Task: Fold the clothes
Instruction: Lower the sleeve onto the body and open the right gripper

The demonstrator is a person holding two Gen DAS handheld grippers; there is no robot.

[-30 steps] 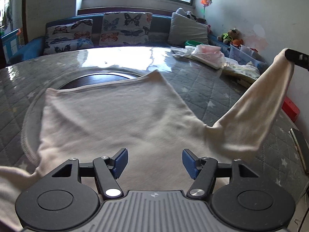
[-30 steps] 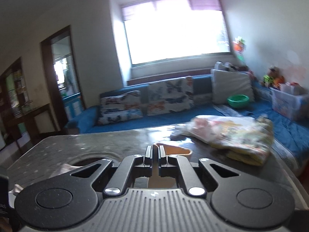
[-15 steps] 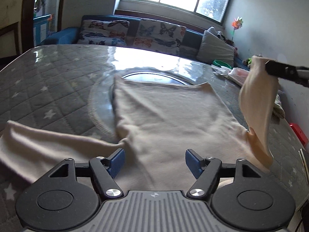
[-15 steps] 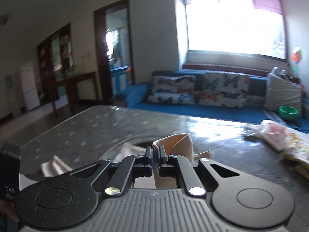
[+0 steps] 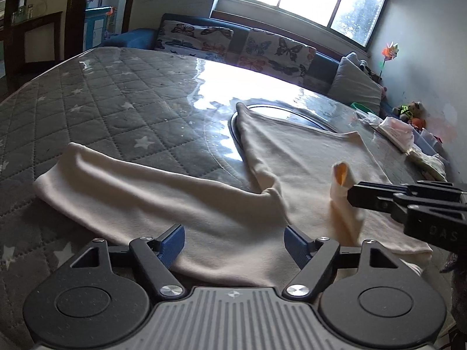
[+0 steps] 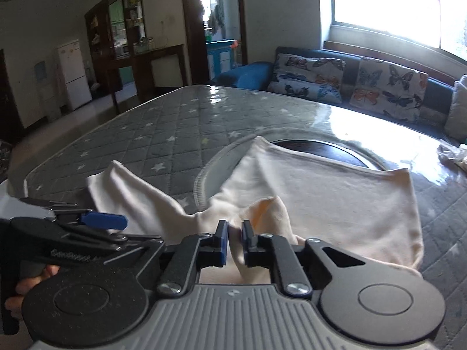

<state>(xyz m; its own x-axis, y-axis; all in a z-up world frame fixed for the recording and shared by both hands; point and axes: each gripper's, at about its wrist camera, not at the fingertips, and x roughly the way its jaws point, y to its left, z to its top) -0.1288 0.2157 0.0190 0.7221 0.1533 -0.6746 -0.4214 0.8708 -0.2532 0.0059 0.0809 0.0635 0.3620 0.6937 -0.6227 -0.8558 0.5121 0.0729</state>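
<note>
A cream long-sleeved top (image 5: 303,160) lies flat on the grey quilted table (image 5: 116,110), also seen in the right wrist view (image 6: 335,192). Its left sleeve (image 5: 140,186) stretches out to the left. My right gripper (image 6: 234,243) is shut on the cuff of the right sleeve (image 6: 264,213) and holds it folded over the body; it shows at the right of the left wrist view (image 5: 353,194). My left gripper (image 5: 234,242) is open and empty, low over the top near the armpit; it shows at the left of the right wrist view (image 6: 122,222).
A dark round inset (image 5: 280,110) sits in the table under the hem. A heap of other clothes (image 5: 397,134) lies at the table's far right. A blue sofa with butterfly cushions (image 6: 388,87) stands behind.
My right gripper has carried the sleeve cuff down and leftwards over the body of the top. My left gripper has swung left, so the outstretched left sleeve now fills its view.
</note>
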